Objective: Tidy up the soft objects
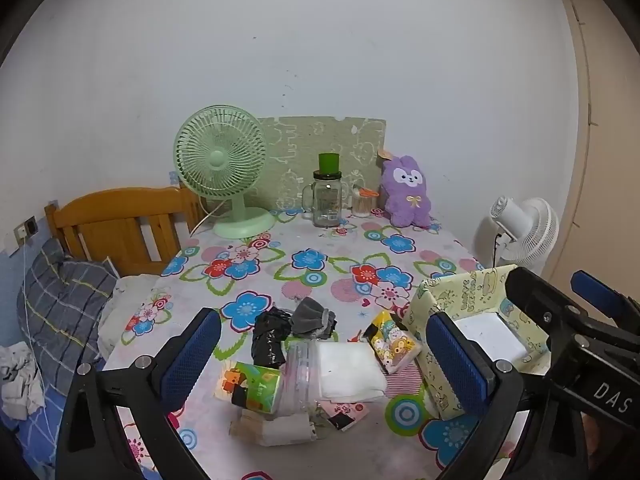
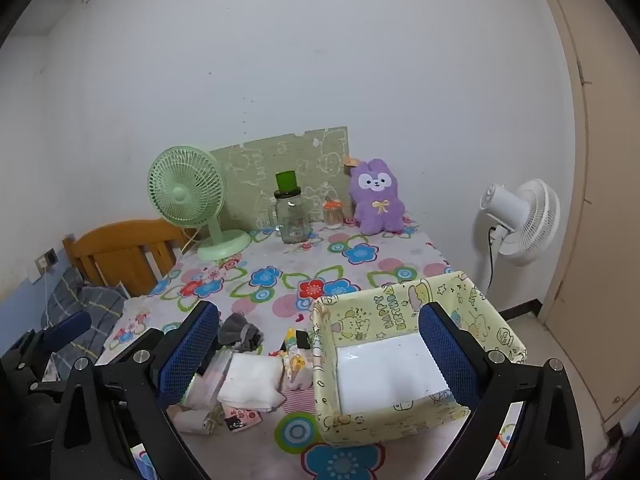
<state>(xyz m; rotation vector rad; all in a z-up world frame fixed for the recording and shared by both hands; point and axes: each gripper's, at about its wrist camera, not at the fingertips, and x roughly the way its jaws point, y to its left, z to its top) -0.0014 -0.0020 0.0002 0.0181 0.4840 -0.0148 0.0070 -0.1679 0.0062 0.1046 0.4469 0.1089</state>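
Barely begun — yellow box (image 2: pixel 404 364) empty, nothing sorted yet.

Heaped just left of it on the flowered cloth (image 1: pixel 320 264): socks (image 1: pixel 314 318), white cloth (image 1: pixel 348 370), tissue packs (image 1: pixel 394 340) (all untouched). Left gripper (image 1: pixel 324 360) and right gripper (image 2: pixel 320 354) spread wide, holding nothing. Readable on box — "HAPPY BIRTHDAY".

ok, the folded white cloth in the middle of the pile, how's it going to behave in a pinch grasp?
The folded white cloth looks thin and layered, so probably floppy: pinched at one edge, it may well unfold and drape. It seems light, likely sliding over the floral sheet if pushed. A clear plastic packet overlaps its left edge and could drag along.
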